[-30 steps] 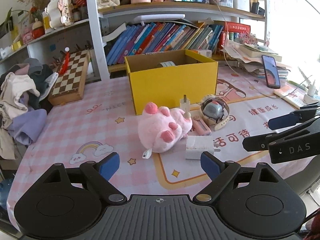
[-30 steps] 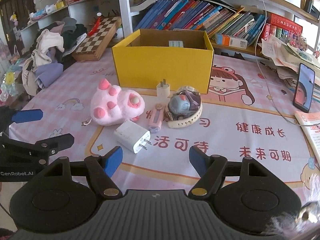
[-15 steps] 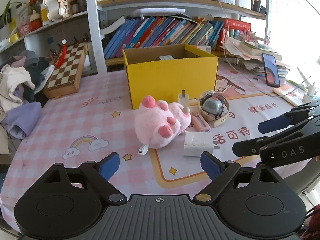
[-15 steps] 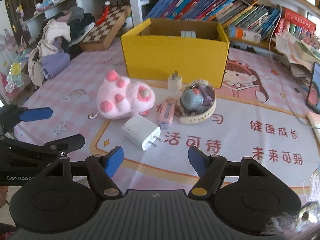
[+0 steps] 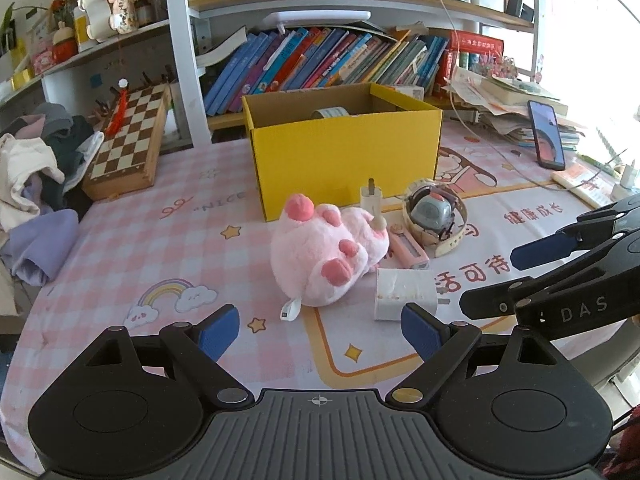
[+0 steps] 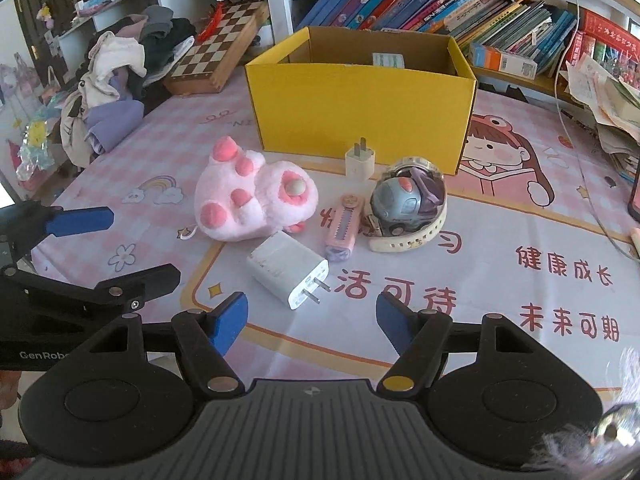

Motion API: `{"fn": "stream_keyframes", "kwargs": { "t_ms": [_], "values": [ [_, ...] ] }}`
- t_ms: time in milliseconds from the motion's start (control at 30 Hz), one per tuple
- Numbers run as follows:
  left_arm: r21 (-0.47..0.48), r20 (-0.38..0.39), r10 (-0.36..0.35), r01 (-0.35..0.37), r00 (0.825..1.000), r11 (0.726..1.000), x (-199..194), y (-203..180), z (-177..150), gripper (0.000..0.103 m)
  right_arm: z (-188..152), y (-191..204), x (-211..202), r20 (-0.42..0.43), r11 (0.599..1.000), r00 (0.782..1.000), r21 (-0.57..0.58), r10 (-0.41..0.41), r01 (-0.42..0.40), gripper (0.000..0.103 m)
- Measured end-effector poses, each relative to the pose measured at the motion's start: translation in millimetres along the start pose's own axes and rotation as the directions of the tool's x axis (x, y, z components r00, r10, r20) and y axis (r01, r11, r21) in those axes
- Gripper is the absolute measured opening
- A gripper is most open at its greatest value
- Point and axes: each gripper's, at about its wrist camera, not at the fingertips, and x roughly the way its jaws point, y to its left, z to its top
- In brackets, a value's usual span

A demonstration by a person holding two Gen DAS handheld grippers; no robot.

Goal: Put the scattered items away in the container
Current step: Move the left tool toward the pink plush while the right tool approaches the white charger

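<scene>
An open yellow cardboard box (image 5: 344,160) (image 6: 360,116) stands on the pink checked tablecloth. In front of it lie a pink plush paw toy (image 5: 324,256) (image 6: 248,200), a large white charger (image 5: 404,294) (image 6: 288,270), a small white plug (image 5: 370,198) (image 6: 360,160), a pink utility knife (image 5: 408,246) (image 6: 344,228) and a grey toy car inside a cream watch strap (image 5: 434,216) (image 6: 404,208). My left gripper (image 5: 320,330) is open, just short of the plush toy. My right gripper (image 6: 312,320) is open, just short of the large charger. Nothing is between either pair of fingers.
A wooden chessboard (image 5: 130,148) (image 6: 218,50) and a heap of clothes (image 5: 36,176) (image 6: 116,68) sit at the left. Shelves of books (image 5: 328,60) line the back. A phone (image 5: 546,140), papers and a cable lie at the right.
The right gripper has drifted closer to the items, so they look larger and sit lower in its view. The left view has shifted only slightly. Both grippers stay open.
</scene>
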Motion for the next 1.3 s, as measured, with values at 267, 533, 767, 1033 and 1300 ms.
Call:
{"fn": "stream_keyframes", "kwargs": {
  "t_ms": [267, 533, 767, 1033, 1300],
  "values": [
    [-0.035, -0.019, -0.005, 0.004, 1.0, 0.999, 9, 6, 2, 0.09, 7, -1, 7, -0.002, 1.0, 1.0, -0.016, 0.015, -0.015, 0.069],
    [-0.083, -0.035, -0.021, 0.018, 0.999, 0.996, 23, 17, 9, 0.09, 12, -3, 19, -0.035, 0.996, 0.997, -0.05, 0.069, -0.071, 0.063],
    [-0.14, -0.037, -0.053, 0.048, 0.998, 0.989, 30, 26, 12, 0.089, 16, -4, 32, -0.07, 0.991, 0.992, -0.078, 0.103, -0.109, 0.061],
    [-0.175, -0.053, -0.071, 0.061, 0.996, 0.983, 44, 33, 20, 0.089, 21, -2, 49, -0.104, 0.978, 0.981, -0.11, 0.164, -0.175, 0.061],
    [-0.141, -0.101, -0.116, 0.101, 0.988, 0.985, 67, 32, 31, 0.089, 25, -2, 66, -0.138, 0.974, 0.978, -0.142, 0.156, -0.176, 0.061]
  ]
}}
